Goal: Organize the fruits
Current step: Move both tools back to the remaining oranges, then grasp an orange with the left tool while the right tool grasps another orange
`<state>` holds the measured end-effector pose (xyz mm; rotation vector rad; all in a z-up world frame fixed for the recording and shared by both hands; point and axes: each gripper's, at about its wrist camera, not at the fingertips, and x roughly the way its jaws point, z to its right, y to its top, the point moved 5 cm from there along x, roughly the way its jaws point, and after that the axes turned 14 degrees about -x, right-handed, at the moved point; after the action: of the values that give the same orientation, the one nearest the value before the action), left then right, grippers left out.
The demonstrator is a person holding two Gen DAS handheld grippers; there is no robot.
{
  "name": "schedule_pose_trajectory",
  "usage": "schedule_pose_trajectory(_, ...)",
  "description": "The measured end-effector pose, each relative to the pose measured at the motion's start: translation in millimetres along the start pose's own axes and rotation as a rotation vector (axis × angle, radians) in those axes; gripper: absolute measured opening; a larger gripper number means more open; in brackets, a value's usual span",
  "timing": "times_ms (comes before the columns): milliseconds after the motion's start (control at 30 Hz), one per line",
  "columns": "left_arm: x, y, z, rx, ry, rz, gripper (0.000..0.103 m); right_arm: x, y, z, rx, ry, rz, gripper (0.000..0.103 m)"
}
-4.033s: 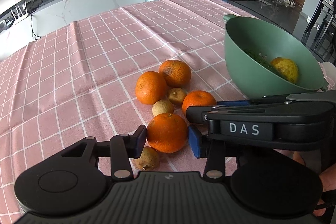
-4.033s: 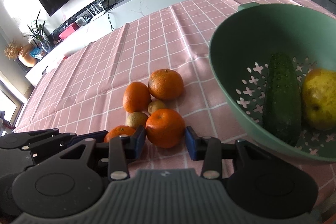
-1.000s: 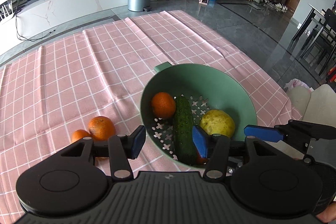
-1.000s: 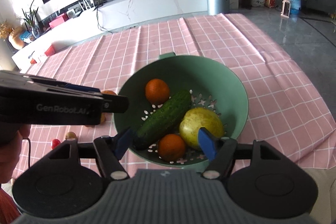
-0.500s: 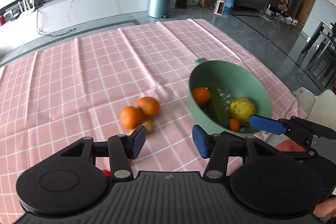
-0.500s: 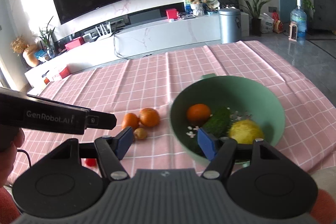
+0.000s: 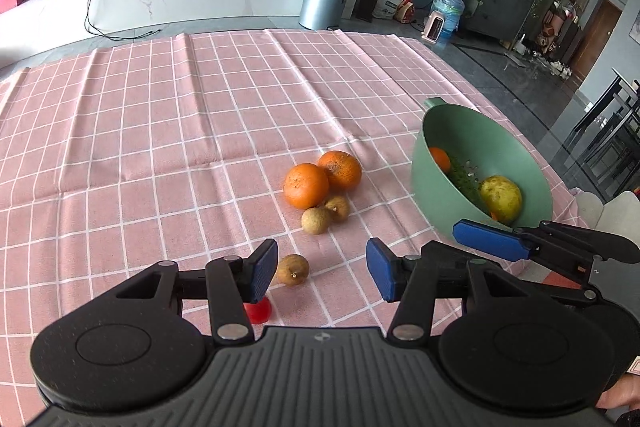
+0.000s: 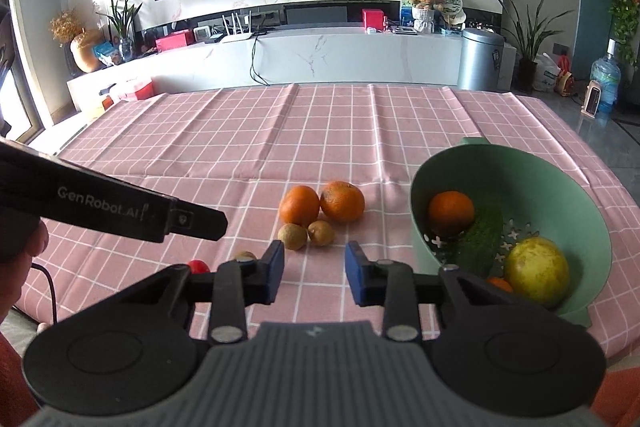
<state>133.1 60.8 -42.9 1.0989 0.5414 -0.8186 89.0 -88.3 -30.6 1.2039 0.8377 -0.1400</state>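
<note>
You were partway through the job. The green bowl [image 8: 560,171] sat on the pink checked cloth [image 7: 160,131], on your right side. Inside it lay an orange [image 8: 451,213], a dark green cucumber [image 8: 482,239], a big yellow fruit [image 8: 536,271], and a second little orange [image 8: 499,284] that peeked out near the front. So four things were already put away.

A lot was left out on the cloth. Two big oranges [image 7: 306,185] [image 7: 340,170] sat touching each other in the middle, beside the bowl. Two small brown fruits [image 7: 316,220] [image 7: 337,207] lay just in front of them. One more small brown fruit [image 7: 293,269] lay by itself, close to your left gripper [image 7: 322,275]. A little red fruit [image 7: 258,310] was half hidden under that gripper's left finger.

Your left gripper was spread wide and held nothing. It hung above the cloth near the lone brown fruit. Your right gripper [image 8: 314,273] was spread wide too, and empty. It pointed at the space between the loose fruits and the bowl.

I think six fruits needed moving. The lone brown one looked like the easiest one for your left gripper to grab. It is small and round, so it might roll away.
</note>
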Motion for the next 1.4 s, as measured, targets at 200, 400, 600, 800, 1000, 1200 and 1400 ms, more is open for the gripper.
schedule_pose_trajectory(200,17,2,-12,-0.022,-0.012,-0.005,0.059,24,-2,-6,0.001,-0.008,-0.032,0.029)
schedule_pose_trajectory(400,36,17,-8,-0.027,-0.034,-0.011,0.059,44,3,0,0.004,-0.027,-0.055,0.029)
schedule_pose_trajectory(600,57,33,-7,-0.022,-0.048,-0.032,0.059,57,23,1,-0.124,-0.053,-0.049,0.029)
schedule_pose_trajectory(800,83,39,-10,-0.037,-0.042,-0.086,0.059,75,35,13,-0.322,-0.004,-0.09,0.029)
schedule_pose_trajectory(1000,102,41,-14,-0.067,-0.041,-0.126,0.059,88,44,23,-0.546,0.087,-0.128,0.029)
schedule_pose_trajectory(1200,115,43,-17,-0.073,-0.022,-0.148,0.06,99,41,30,-0.677,0.161,-0.185,0.029)
schedule_pose_trajectory(1400,118,44,-22,-0.122,-0.063,-0.162,0.05,116,38,31,-0.753,0.209,-0.218,0.03)
